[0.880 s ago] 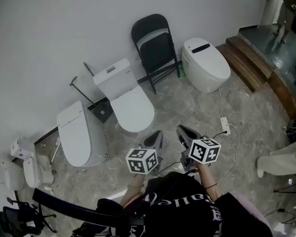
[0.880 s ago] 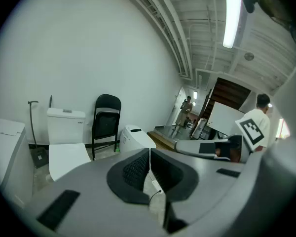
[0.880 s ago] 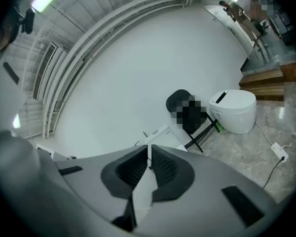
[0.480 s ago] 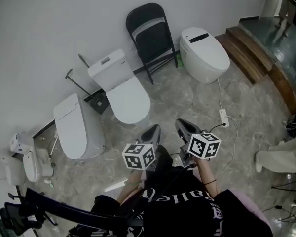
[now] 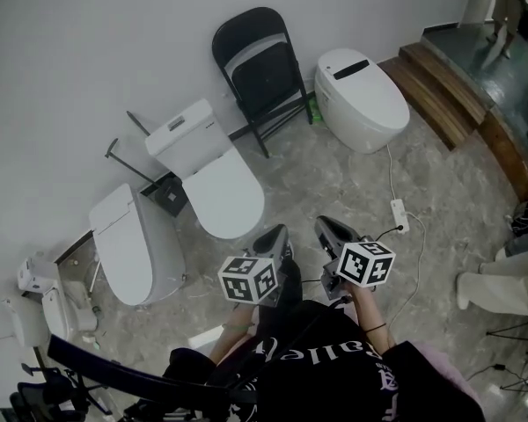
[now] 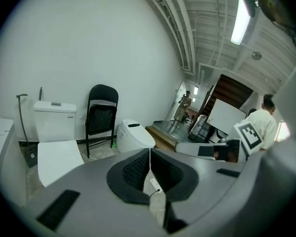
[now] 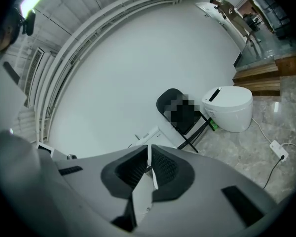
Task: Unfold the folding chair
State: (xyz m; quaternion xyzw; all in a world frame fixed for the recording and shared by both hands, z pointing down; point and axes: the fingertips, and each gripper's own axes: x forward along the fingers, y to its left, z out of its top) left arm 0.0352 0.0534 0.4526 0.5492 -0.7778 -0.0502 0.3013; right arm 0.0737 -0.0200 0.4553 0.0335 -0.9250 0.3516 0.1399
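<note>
A black folding chair (image 5: 258,70) leans folded against the white wall between two toilets; it also shows as the chair (image 6: 101,114) in the left gripper view and as the chair (image 7: 182,113), partly under a mosaic patch, in the right gripper view. Both grippers are held side by side well short of it, over the marble floor. My left gripper (image 5: 273,240) is shut with nothing between its jaws. My right gripper (image 5: 330,232) is likewise shut and empty.
A white toilet (image 5: 211,174) stands left of the chair, an oval white toilet (image 5: 361,99) right of it, and another toilet (image 5: 128,244) further left. A white power strip with cable (image 5: 398,215) lies on the floor. Wooden steps (image 5: 449,90) rise at the right.
The view has shifted: the chair and toilets sit a little further left in the picture than before. Both grippers stay shut and side by side.
</note>
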